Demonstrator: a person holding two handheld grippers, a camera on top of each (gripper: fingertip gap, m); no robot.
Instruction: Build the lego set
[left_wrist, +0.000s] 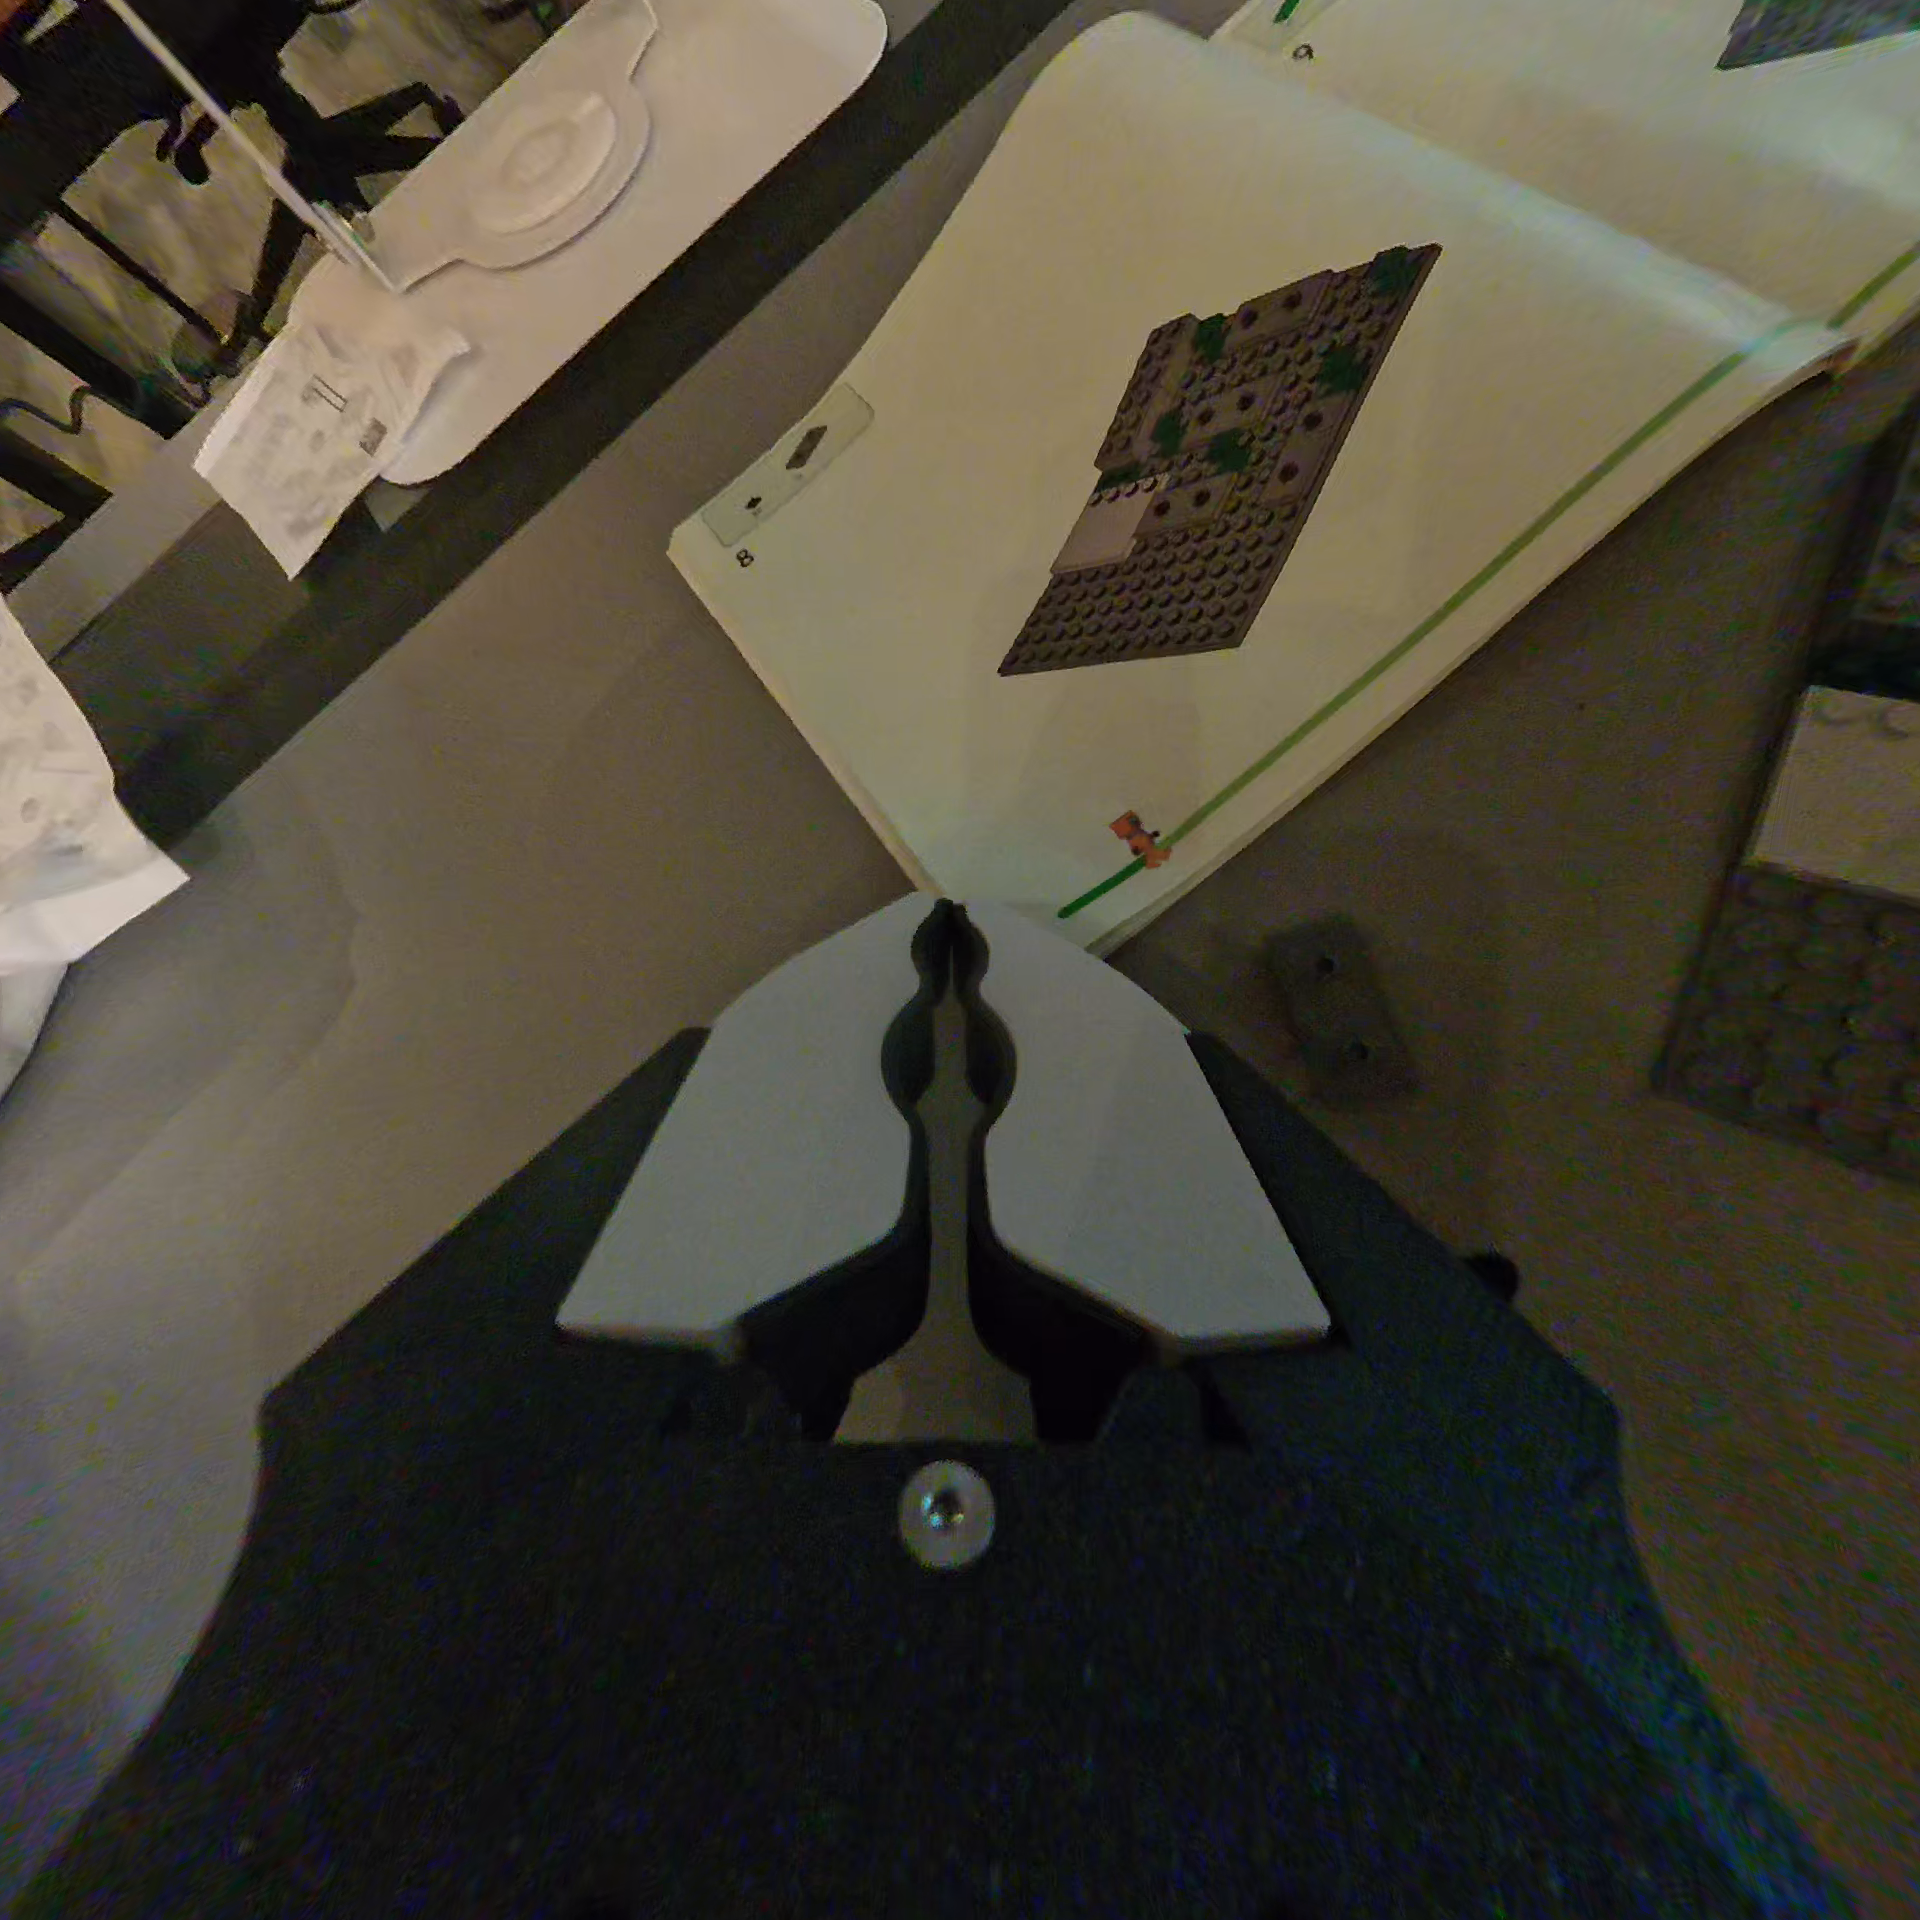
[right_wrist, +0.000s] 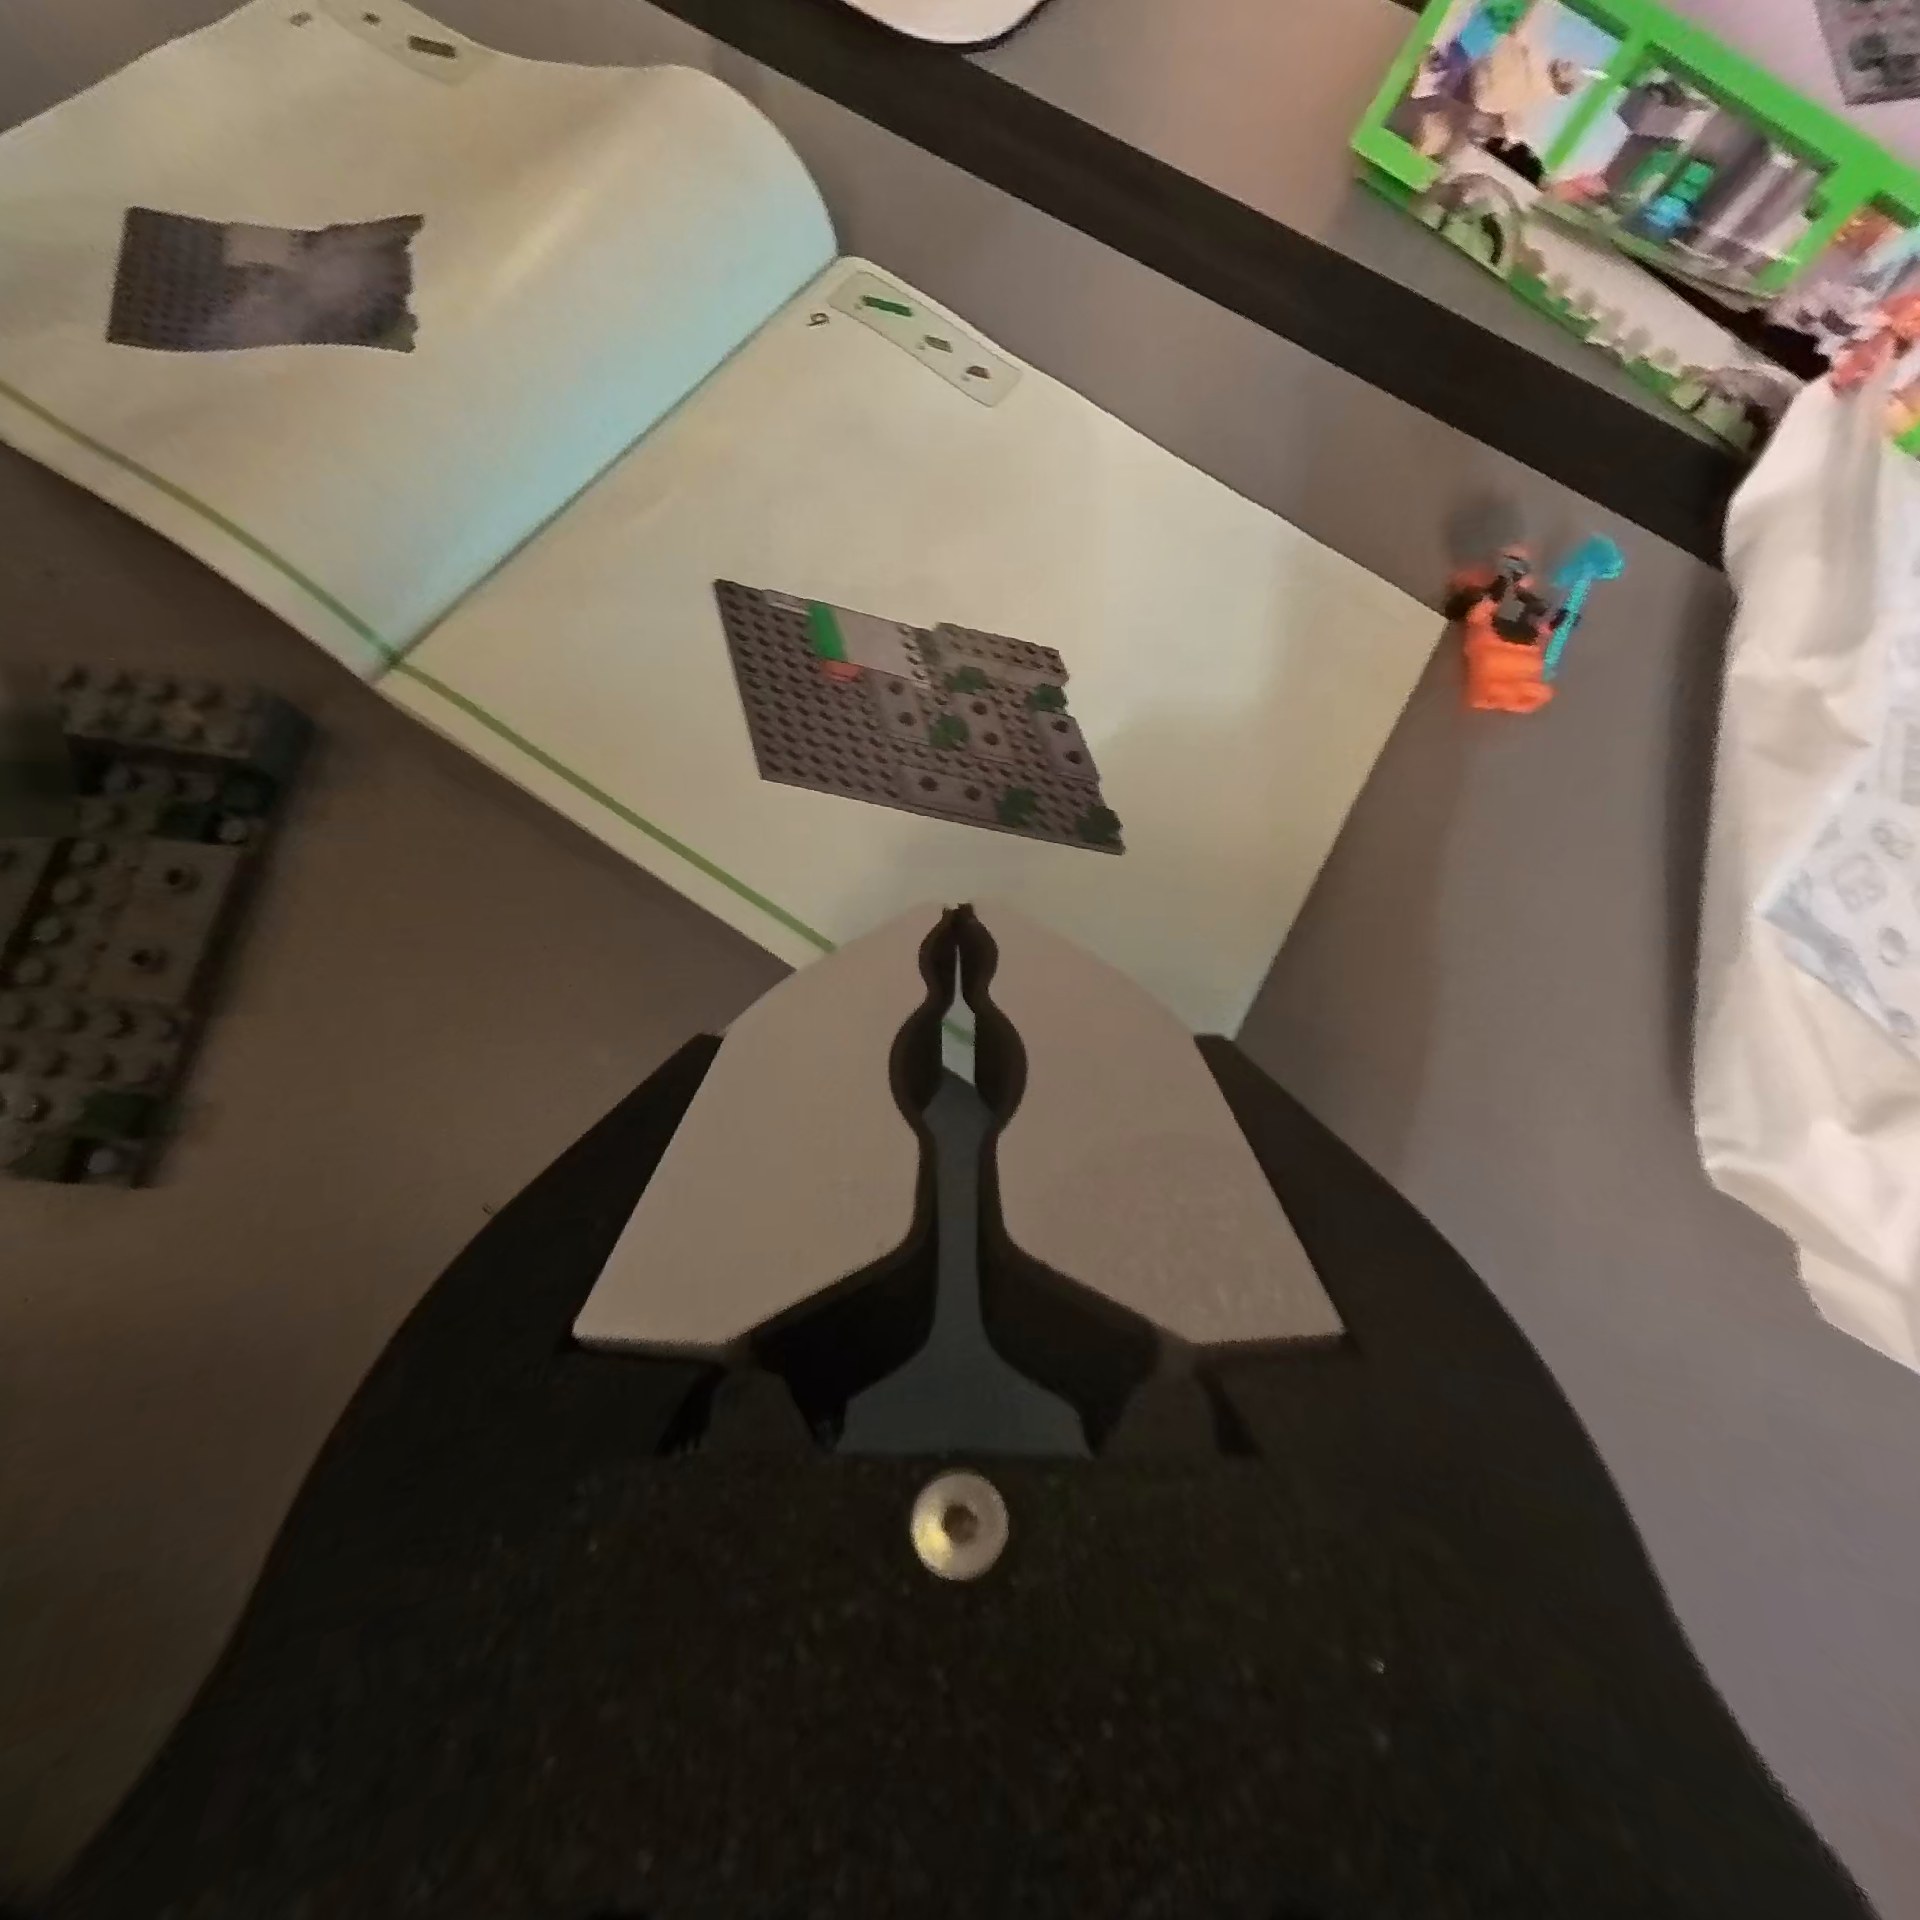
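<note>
The open instruction booklet (left_wrist: 1195, 499) lies on the grey table and also shows in the right wrist view (right_wrist: 935, 540). My left gripper (left_wrist: 951, 914) is shut and empty, its tips at the booklet's near corner. A small grey two-hole plate (left_wrist: 1340, 1008) lies on the table just right of it. The grey studded baseplate build (left_wrist: 1808, 1018) sits at the right edge and shows at the left of the right wrist view (right_wrist: 114, 935). My right gripper (right_wrist: 961, 914) is shut and empty, above the booklet's near edge. An orange minifigure with a cyan tool (right_wrist: 1517, 623) stands beside the booklet.
The green set box (right_wrist: 1631, 166) lies at the far right. A white paper bag (right_wrist: 1829, 935) takes up the right side. White bags and printed sheets (left_wrist: 332, 426) lie at the far left, past a dark gap between tables (left_wrist: 520, 436). The tips of one gripper are about 30 centimeters away from the tips of the other.
</note>
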